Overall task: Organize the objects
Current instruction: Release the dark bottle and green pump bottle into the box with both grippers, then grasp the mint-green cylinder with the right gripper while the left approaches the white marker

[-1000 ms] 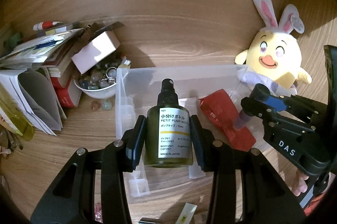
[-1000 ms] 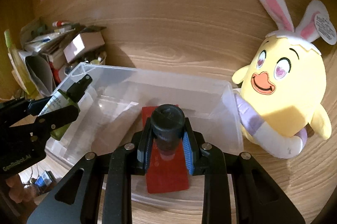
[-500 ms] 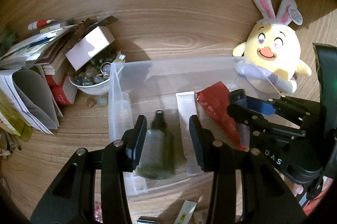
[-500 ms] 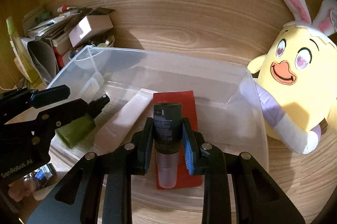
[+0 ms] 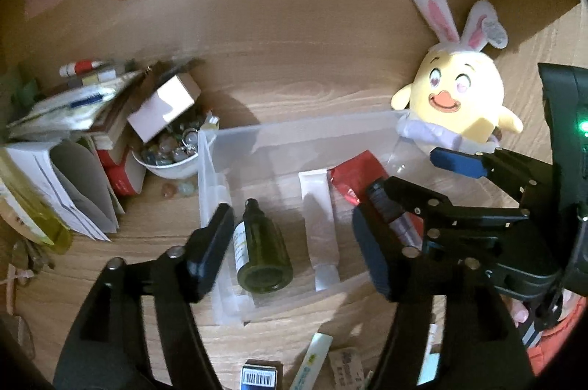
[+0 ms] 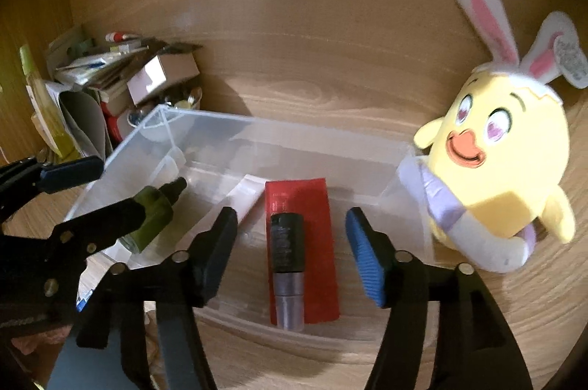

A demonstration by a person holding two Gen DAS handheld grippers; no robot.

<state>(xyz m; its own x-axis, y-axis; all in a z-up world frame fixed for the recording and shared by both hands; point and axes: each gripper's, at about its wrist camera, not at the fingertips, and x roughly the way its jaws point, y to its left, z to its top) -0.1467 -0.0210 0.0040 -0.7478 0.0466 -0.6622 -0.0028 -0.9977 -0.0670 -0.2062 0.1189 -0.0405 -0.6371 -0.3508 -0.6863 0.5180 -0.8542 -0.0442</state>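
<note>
Wooden desk (image 6: 330, 89), cluttered left, bears clear bin (image 6: 294, 136) beside plush chick (image 6: 503, 169).

olive green bottle (image 5: 261, 247), red packet (image 6: 302, 245), yellow plush (image 6: 500, 175), perhaps lilac-capped tube (image 6: 287, 269)

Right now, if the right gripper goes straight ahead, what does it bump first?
Probably the dark-capped tube, lying on the red packet inside the clear bin, right between the open right gripper. Depth is uncertain.

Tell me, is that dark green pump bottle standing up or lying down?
Lying down. The dark green pump bottle rests on its side on the clear plastic bin floor, black pump pointing toward the far wall, round base facing the camera.
</note>
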